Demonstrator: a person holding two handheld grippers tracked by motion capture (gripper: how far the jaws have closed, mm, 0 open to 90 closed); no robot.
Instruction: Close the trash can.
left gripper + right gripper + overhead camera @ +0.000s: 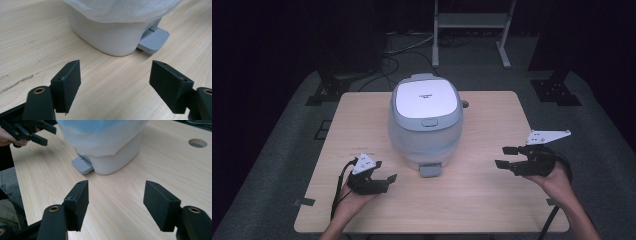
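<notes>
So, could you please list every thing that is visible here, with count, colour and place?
bin: one, white with grey lid, middle of table, lid shut
liner: one, clear plastic, hanging over the bin's wall
pedal: one, grey, at the bin's near foot
table: one, light wood, with a round hole beside the bin
frame: one, white metal, on the floor beyond the table
left claw: black, open, near left of bin
right claw: black, open, near right of bin

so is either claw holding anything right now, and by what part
Nothing is held. The left claw and right claw are both open over bare table, either side of the pedal bin, touching nothing.
</notes>
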